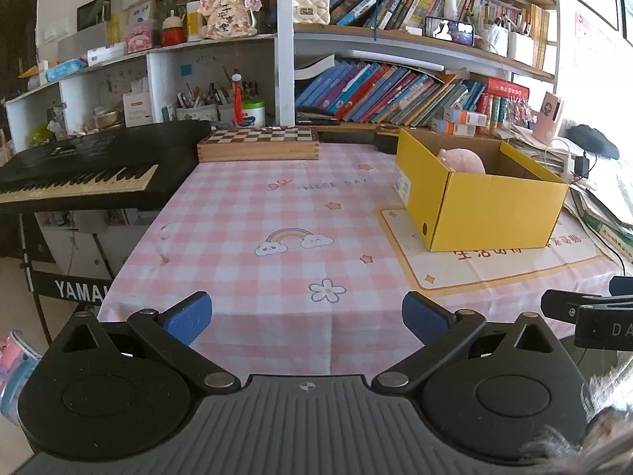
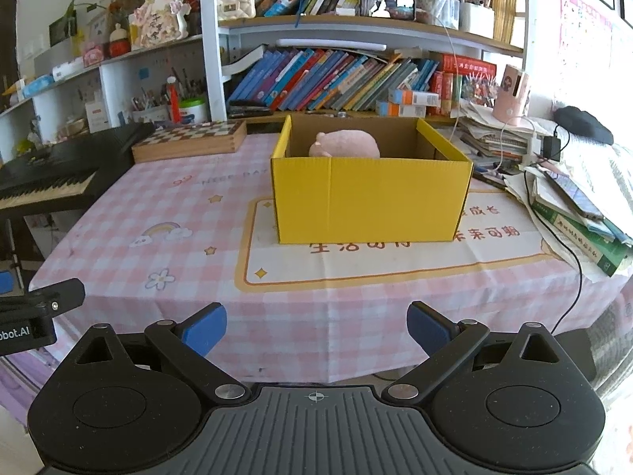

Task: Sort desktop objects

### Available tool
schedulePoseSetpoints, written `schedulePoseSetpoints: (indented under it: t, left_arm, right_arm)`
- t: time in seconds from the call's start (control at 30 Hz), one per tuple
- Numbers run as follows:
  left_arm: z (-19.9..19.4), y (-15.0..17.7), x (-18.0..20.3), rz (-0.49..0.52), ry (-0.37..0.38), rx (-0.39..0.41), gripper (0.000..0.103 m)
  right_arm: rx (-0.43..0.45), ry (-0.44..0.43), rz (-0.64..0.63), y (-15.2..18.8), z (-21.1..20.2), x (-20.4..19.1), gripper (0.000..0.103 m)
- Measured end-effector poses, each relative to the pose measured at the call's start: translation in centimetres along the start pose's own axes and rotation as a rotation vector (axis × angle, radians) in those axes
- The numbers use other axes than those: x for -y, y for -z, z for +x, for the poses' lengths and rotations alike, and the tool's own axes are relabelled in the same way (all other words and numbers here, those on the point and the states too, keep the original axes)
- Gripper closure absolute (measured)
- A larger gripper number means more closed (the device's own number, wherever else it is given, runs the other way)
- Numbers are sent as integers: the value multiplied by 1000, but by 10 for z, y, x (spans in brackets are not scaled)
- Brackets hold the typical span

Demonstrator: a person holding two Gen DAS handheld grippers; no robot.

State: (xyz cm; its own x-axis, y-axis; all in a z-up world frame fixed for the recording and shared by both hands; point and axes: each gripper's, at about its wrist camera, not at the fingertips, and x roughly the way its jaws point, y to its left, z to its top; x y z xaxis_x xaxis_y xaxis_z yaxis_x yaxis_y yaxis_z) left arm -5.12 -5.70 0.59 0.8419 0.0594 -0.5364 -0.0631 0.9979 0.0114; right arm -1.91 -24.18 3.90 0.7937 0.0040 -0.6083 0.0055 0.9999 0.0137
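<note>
A yellow cardboard box (image 2: 372, 198) stands on a cream mat (image 2: 356, 265) on the pink checked tablecloth (image 2: 158, 206). A pink plush toy (image 2: 345, 144) lies inside the box. The box (image 1: 486, 209) and the toy (image 1: 463, 160) also show in the left wrist view, at the right. My left gripper (image 1: 306, 318) is open and empty above the table's near edge, left of the box. My right gripper (image 2: 316, 326) is open and empty at the near edge, in front of the box.
A black keyboard (image 1: 79, 174) stands left of the table. A wooden chessboard box (image 1: 259, 142) lies at the back. Stacked books and papers (image 2: 573, 206) with a black cable (image 2: 569, 245) fill the right side. Bookshelves (image 2: 336, 75) rise behind.
</note>
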Motion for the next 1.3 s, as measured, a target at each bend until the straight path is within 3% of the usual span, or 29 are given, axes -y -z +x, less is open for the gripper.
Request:
schedulePoseSetpoints:
  t: [1.3]
  left_arm:
    - [7,2,-7,-35,3,-31,0]
  right_arm:
    - [-13,-21,-25,-1,4,-7,3]
